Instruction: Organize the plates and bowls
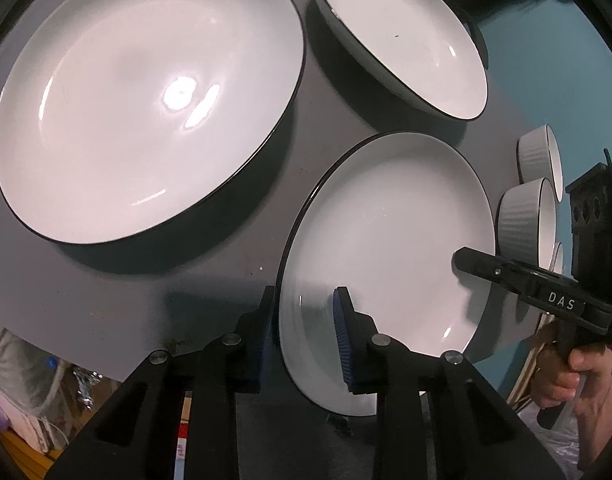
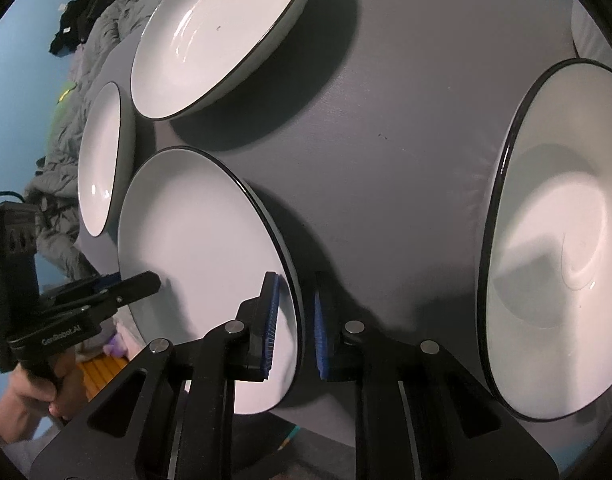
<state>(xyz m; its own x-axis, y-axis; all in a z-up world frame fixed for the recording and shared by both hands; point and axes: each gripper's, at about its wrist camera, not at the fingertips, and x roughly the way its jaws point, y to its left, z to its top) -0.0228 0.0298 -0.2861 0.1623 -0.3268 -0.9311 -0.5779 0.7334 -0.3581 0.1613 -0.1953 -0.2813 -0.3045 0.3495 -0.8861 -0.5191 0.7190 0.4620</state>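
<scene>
Big plate [image 1: 146,96] far left on the grey desk [image 1: 106,288], flat and untouched. Beside it, further back, a deep dish [image 1: 401,36] sits alone. Now the action: the small plate [image 1: 385,264], nearest the desk's front edge, has a set of tongs on each side of it.

Left tongs [image 1: 306,340] straddle its near rim, one blue pad [image 1: 343,344] over the white face, the other below the edge. They look nearly closed on the rim, though firm contact I cannot confirm. Across the plate, the right tongs [image 1: 465,258] reach in over the opposite rim, the person's hand [image 1: 569,372] wrapped round the handle.

The right wrist view agrees: right tongs [image 2: 296,320] bracket that same rim [image 2: 294,280], pads either side with a slim gap showing, so not quite clamped. The left tongs [image 2: 146,280] come in low from the far side, handle gripped from beneath.

Judging by this, it's the pick-up step, a two-sided grasp on the small plate. Next move calls for both sets to squeeze, then lift level and together toward a stack. Further right, ribbed bowls [image 1: 529,220] wait, and another wide plate [image 2: 557,248] lies apart.
</scene>
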